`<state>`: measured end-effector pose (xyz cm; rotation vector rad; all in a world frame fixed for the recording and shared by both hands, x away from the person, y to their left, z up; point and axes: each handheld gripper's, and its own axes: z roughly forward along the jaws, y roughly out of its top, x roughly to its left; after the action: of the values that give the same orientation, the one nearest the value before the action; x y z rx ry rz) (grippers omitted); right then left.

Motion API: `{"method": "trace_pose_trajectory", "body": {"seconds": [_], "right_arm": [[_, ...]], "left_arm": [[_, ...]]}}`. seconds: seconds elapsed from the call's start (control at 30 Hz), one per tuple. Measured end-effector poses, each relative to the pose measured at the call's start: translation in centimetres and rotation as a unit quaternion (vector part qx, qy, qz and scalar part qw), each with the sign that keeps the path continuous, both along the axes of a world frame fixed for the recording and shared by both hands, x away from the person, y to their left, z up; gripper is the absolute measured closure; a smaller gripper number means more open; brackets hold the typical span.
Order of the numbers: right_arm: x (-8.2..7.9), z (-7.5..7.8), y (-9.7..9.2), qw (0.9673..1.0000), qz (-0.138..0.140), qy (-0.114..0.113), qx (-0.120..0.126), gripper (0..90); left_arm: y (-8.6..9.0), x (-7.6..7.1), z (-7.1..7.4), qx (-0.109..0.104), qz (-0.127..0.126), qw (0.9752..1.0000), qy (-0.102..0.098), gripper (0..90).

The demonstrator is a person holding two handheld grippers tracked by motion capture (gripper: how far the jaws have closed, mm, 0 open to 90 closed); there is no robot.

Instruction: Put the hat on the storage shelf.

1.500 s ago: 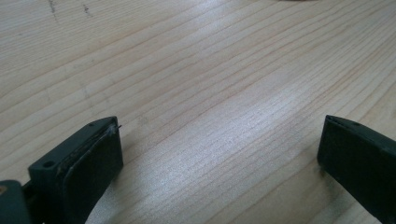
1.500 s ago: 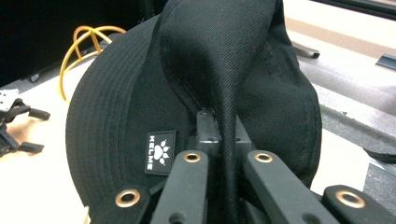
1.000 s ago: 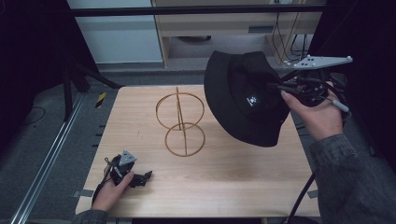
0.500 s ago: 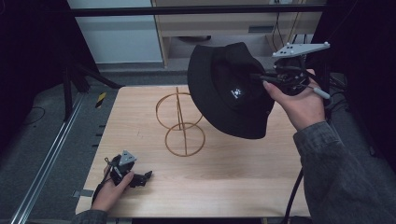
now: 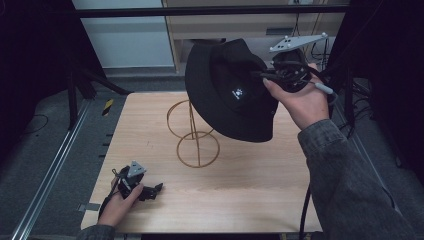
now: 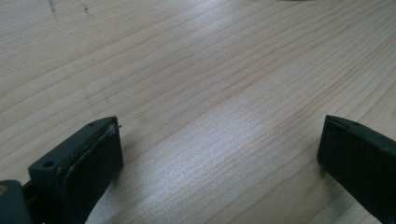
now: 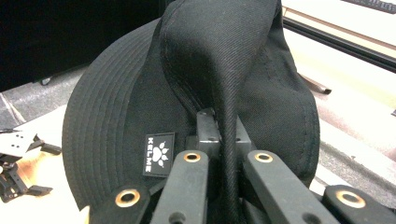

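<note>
A black bucket hat (image 5: 227, 90) with a small white paw label hangs in the air over the top of a gold wire stand (image 5: 195, 132) on the wooden table (image 5: 250, 190). My right gripper (image 5: 262, 77) is shut on a fold of the hat's crown, held up at the table's far right. In the right gripper view the hat (image 7: 196, 102) is pinched between the black jaws of the right gripper (image 7: 224, 133). My left gripper (image 5: 155, 189) rests on the table at the near left, open. In the left gripper view the left gripper (image 6: 219, 149) has bare wood between its jaws.
A dark metal frame bar (image 5: 200, 10) crosses behind the table, with a shelf unit (image 5: 240, 25) beyond it. A rail (image 5: 50, 170) runs along the floor left of the table. Cables (image 5: 345, 95) hang at the far right.
My right hand has carried the hat leftward and slightly up, from beside the stand to over its top ring. The left hand and its gripper have stayed still.
</note>
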<state>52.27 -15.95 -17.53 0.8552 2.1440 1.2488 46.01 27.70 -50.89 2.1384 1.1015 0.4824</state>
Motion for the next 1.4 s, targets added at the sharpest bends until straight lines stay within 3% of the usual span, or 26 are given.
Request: {"method": "trace_pose_trajectory", "body": {"seconds": [0.97,1.4], "right_arm": [[2.6,1.5,5.6,0.9991,0.042,0.006,-0.01,88.8],[3.8,0.0,8.2,0.9974,0.063,0.028,-0.021,88.7]], "left_arm": [[0.0,0.0,0.0,0.001,0.0,1.0,0.0,0.0],[0.0,0.0,0.0,0.001,0.0,1.0,0.001,0.0]]}}
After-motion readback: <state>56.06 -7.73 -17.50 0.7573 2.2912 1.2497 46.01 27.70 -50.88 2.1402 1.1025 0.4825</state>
